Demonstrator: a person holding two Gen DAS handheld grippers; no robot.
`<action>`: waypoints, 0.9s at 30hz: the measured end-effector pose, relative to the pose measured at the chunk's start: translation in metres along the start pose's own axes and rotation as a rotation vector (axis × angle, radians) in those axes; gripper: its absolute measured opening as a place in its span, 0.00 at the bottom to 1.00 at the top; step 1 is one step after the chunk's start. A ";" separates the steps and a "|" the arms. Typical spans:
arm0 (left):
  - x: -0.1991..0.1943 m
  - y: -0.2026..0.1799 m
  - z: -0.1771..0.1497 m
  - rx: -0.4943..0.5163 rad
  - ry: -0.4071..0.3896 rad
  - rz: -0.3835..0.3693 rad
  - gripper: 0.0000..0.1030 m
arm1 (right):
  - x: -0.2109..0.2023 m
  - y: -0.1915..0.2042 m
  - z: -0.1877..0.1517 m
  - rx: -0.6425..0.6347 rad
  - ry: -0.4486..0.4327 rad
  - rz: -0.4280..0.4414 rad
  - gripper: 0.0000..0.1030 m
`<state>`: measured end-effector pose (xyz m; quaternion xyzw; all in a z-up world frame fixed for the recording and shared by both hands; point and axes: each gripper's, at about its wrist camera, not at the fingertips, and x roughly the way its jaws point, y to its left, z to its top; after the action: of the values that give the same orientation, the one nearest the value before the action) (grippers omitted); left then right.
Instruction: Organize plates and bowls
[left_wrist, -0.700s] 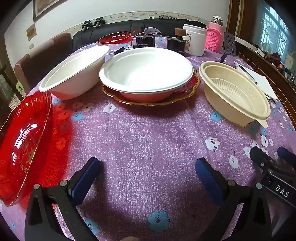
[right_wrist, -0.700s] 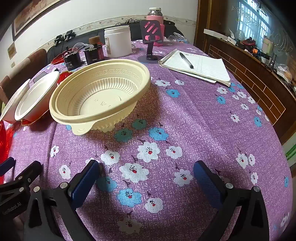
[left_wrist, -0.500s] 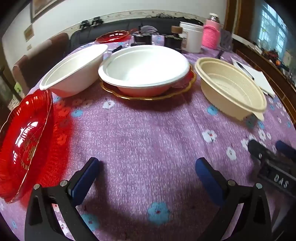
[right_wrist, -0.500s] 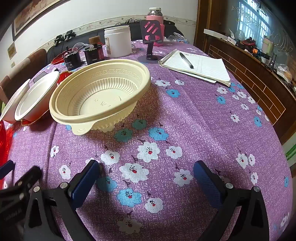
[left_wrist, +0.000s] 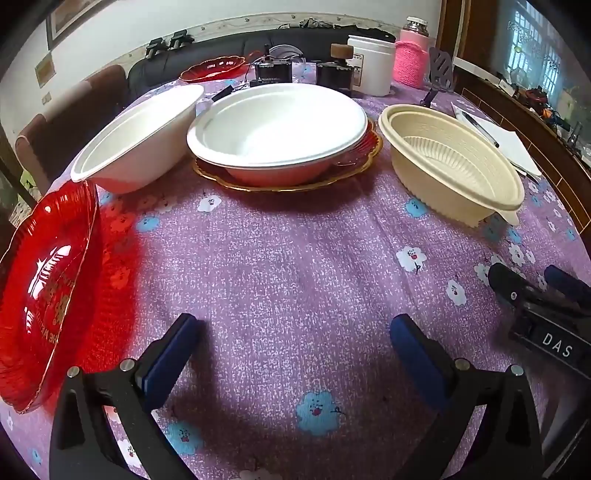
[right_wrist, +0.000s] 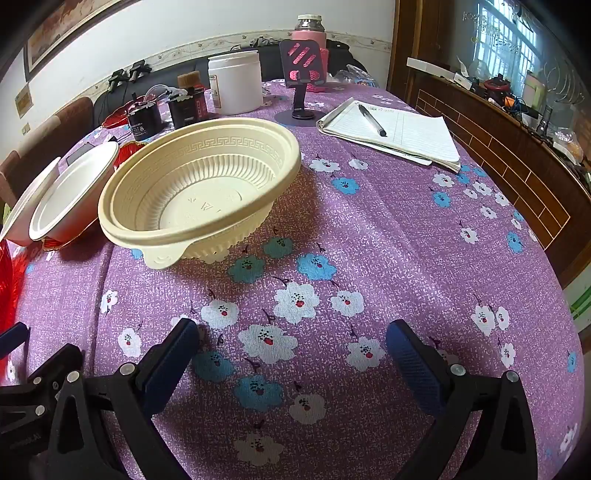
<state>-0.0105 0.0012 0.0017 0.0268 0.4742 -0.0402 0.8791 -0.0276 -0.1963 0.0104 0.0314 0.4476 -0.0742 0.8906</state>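
Left wrist view: the left gripper (left_wrist: 291, 332) hangs over the purple floral tablecloth (left_wrist: 295, 258), jaws spread wide and empty. A red plate (left_wrist: 44, 288) lies tilted at the left edge; beyond it a white bowl (left_wrist: 140, 136) leans, mouth facing right. A second white bowl (left_wrist: 277, 129) sits upright on a gold-rimmed red plate (left_wrist: 362, 162). Right wrist view: the right gripper (right_wrist: 291, 339) is likewise wide open, empty. The cream bowl (right_wrist: 199, 192) stands ahead, its tab pointing toward the camera.
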 end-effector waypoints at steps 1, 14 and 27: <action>0.000 0.000 0.000 -0.001 -0.001 0.000 1.00 | 0.000 0.000 0.000 0.000 0.000 0.000 0.99; 0.000 -0.001 0.000 -0.002 -0.002 0.002 1.00 | 0.000 0.000 0.000 0.000 0.000 0.000 0.99; 0.001 -0.004 0.000 0.006 0.001 -0.001 1.00 | 0.000 0.000 0.000 0.000 0.000 0.000 0.99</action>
<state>-0.0105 -0.0029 0.0007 0.0294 0.4745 -0.0420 0.8788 -0.0276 -0.1964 0.0104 0.0315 0.4477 -0.0742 0.8905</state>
